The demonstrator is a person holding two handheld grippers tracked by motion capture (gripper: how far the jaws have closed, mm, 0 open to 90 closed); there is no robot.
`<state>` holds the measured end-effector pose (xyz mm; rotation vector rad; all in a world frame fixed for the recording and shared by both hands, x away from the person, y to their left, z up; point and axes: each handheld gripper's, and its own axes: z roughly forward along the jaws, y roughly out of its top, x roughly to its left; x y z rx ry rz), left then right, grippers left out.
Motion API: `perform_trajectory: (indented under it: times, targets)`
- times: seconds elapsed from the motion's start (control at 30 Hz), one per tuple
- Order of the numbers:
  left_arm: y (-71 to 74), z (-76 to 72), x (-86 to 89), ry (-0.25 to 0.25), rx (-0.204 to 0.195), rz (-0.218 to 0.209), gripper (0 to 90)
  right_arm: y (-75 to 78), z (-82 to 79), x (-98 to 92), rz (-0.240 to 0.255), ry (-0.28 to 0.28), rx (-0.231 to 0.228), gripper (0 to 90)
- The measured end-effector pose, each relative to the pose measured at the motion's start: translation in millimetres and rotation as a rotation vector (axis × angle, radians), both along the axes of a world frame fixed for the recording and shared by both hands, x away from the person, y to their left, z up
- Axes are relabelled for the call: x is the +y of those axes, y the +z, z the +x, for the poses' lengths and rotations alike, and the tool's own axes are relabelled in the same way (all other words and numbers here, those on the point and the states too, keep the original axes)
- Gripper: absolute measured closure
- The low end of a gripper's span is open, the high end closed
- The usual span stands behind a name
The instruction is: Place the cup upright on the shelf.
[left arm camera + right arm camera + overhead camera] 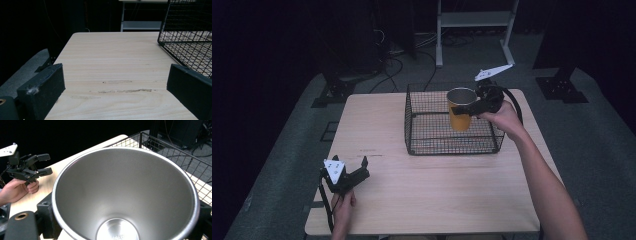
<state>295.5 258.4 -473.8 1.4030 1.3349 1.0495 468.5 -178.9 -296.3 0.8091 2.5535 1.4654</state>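
Right claw is clamped across the upper wall of the yellow cup, holding it upright inside the wire basket, above its mesh floor; whether the base touches the mesh cannot be told. Gripping near the rim keeps the jaws level with the basket's top edge, which judged from here suits lowering or lifting the cup straight. In the right gripper view the cup's steel interior lies directly ahead of the claw, empty. Left claw rests released, jaws spread, on the bench, well apart from the basket, holding nothing.
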Motion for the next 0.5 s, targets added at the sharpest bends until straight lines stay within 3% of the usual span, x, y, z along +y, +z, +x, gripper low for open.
perform_trajectory:
  times: [0.37, 0.5]
  targets:
    - [0.0, -0.1, 0.1, -0.002, -0.001, 0.000, 0.8, -23.9, 31.2, 10.0, -0.025, -0.035, 0.071, 12.5]
    - [0.0, -0.1, 0.2, -0.002, -0.001, 0.001, 0.8, -31.8, 37.5, 15.3, -0.032, -0.038, 0.077, 12.6]
